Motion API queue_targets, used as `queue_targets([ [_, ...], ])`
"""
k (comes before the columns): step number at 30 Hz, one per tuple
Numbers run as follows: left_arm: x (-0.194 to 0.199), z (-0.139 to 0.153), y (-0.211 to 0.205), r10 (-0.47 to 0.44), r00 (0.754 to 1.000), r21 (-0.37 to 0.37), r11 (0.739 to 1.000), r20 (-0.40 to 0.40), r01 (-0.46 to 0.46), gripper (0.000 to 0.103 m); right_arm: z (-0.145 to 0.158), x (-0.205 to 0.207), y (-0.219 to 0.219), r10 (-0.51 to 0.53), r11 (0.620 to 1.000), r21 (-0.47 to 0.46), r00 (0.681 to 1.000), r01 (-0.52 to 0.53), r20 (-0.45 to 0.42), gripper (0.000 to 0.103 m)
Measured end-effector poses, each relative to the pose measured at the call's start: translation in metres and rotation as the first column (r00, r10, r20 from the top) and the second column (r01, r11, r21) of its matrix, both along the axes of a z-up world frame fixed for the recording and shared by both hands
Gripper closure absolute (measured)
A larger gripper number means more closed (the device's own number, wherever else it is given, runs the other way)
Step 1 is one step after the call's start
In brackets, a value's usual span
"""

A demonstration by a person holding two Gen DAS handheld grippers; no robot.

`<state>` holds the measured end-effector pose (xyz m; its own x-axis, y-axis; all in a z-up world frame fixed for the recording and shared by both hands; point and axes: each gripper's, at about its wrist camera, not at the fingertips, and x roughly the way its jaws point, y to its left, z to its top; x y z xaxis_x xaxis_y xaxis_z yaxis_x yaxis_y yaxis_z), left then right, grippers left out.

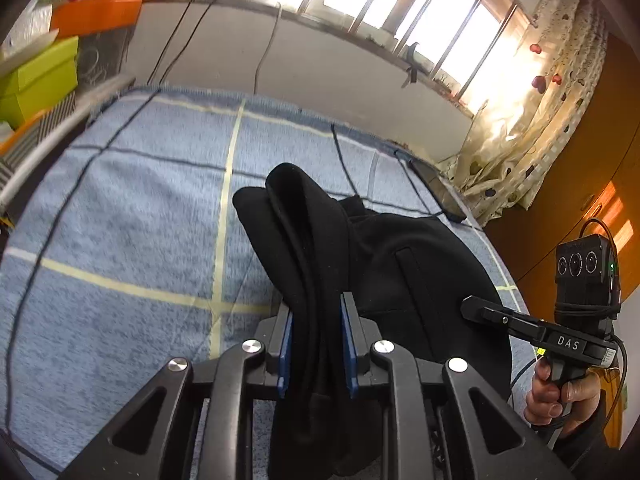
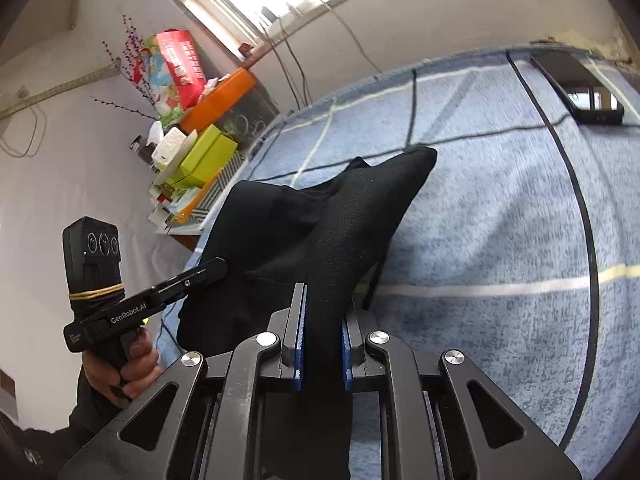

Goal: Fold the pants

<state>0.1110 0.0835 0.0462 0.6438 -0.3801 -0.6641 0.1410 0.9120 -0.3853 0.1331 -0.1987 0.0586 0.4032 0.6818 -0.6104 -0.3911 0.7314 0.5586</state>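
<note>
Black pants [image 1: 384,256] hang bunched above a blue plaid bed cover [image 1: 132,208]. My left gripper [image 1: 316,312] is shut on a thick fold of the pants, cloth between its blue pads. My right gripper [image 2: 322,308] is shut on another fold of the same pants [image 2: 352,220]. Each gripper shows in the other's view: the right one [image 1: 468,304] at the right edge of the pants, the left one [image 2: 220,266] at their left side, both with tips against the cloth. The pants' lower part is hidden behind the grippers.
A dark phone [image 2: 592,100] with a cable lies on the bed cover [image 2: 500,220] near the far edge. Green and orange boxes [image 2: 208,152] are stacked beside the bed. A window and a curtain [image 1: 532,128] stand behind the bed.
</note>
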Motion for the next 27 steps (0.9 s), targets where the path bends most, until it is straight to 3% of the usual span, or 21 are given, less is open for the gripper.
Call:
queue_targets([
  [14,0.014,0.034,0.03,0.037,0.997,0.122,0.991,0.074,-0.046,0.08,0.029,0.032,0.056,0.072,0.997,0.016,0.996,-0.073,0.058,0.089],
  [20,0.029,0.034,0.055,0.074,0.995,0.153,0.985,0.072,-0.084,0.08,0.02,0.051,0.083,0.094,0.994,0.045,0.995,-0.096,0.037,0.089],
  [27,0.041,0.009,0.068,0.096,0.995,0.186,0.978,0.028,-0.099,0.08,-0.008,0.064,0.1,0.115,0.993,0.031,0.993,-0.115,-0.01,0.089],
])
